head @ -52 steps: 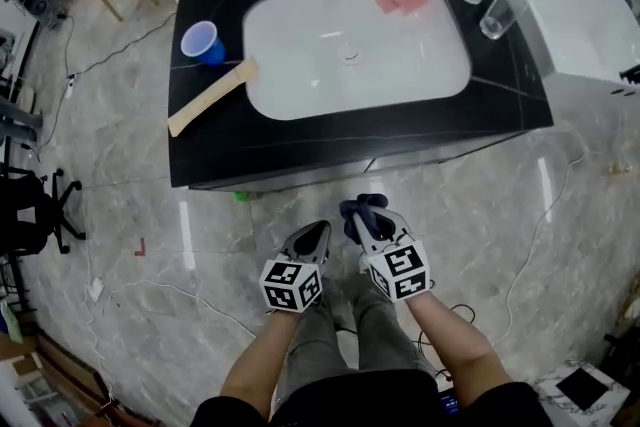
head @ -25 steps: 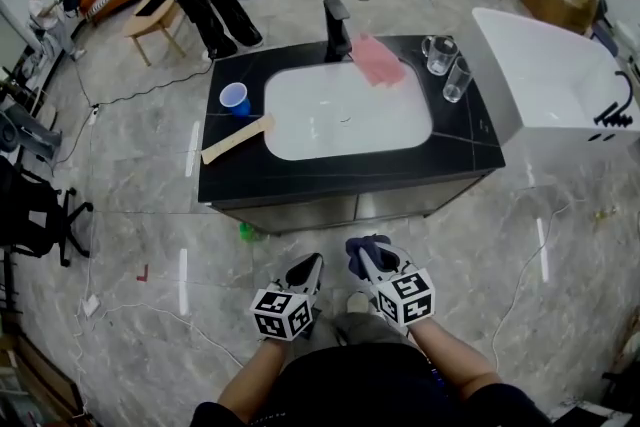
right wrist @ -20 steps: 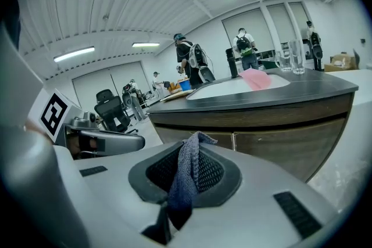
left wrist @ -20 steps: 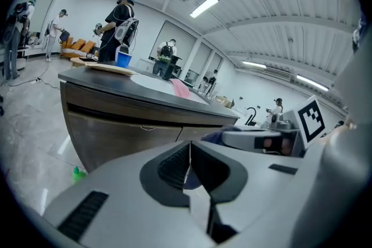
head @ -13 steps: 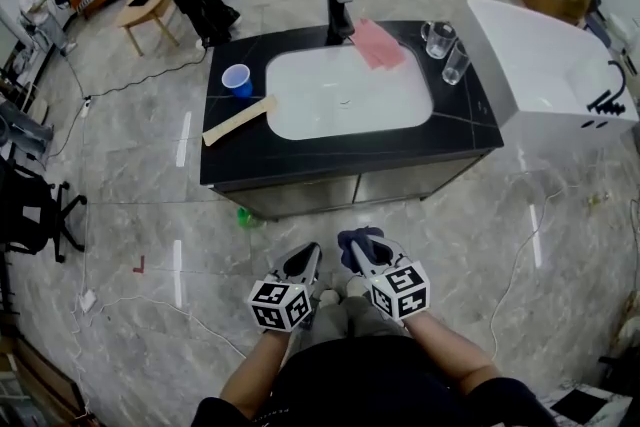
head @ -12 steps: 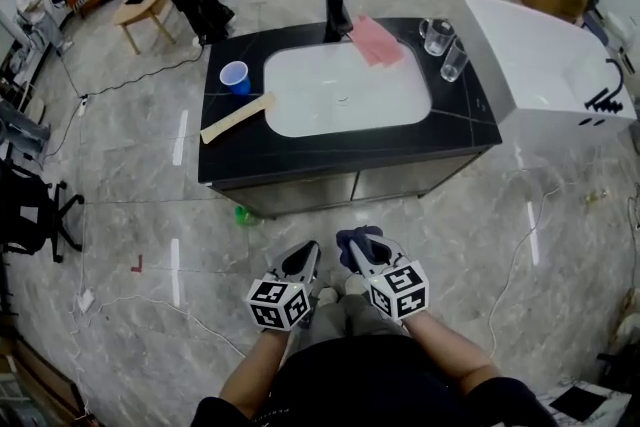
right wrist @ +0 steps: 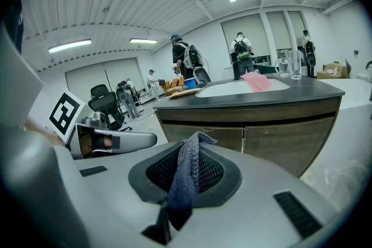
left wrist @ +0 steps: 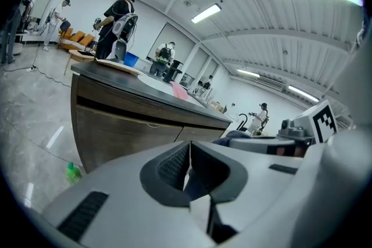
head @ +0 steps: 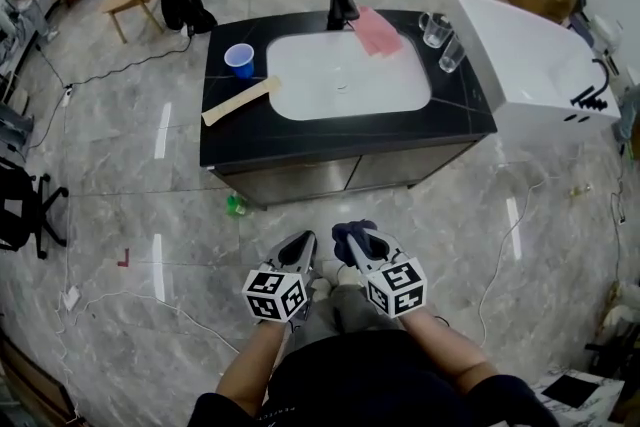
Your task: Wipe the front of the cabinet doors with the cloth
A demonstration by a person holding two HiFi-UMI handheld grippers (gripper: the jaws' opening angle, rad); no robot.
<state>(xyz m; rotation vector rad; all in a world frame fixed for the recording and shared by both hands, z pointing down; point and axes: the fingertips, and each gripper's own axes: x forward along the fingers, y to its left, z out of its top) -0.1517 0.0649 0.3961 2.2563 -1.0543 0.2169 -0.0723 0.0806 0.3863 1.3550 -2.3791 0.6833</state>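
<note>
The cabinet under the black sink counter shows two brown doors (head: 340, 175) facing me, well ahead of both grippers. The doors also appear in the left gripper view (left wrist: 125, 130) and the right gripper view (right wrist: 273, 136). My right gripper (head: 352, 240) is shut on a dark blue cloth (right wrist: 186, 174), which bunches up above the jaws (head: 345, 232). My left gripper (head: 300, 250) hangs beside it, shut with nothing between its jaws (left wrist: 187, 165). Both are held low over the marble floor, apart from the cabinet.
On the counter are a blue cup (head: 239, 60), a wooden board (head: 241, 101), a pink cloth (head: 377, 30) and two glasses (head: 436, 30). A white tub (head: 530, 55) stands right of the cabinet. A green bottle (head: 236, 206) lies at its left foot. Cables cross the floor.
The view has drawn back from the cabinet, which now looks smaller and farther off. Both grippers stay side by side, the cloth still in the right one.
</note>
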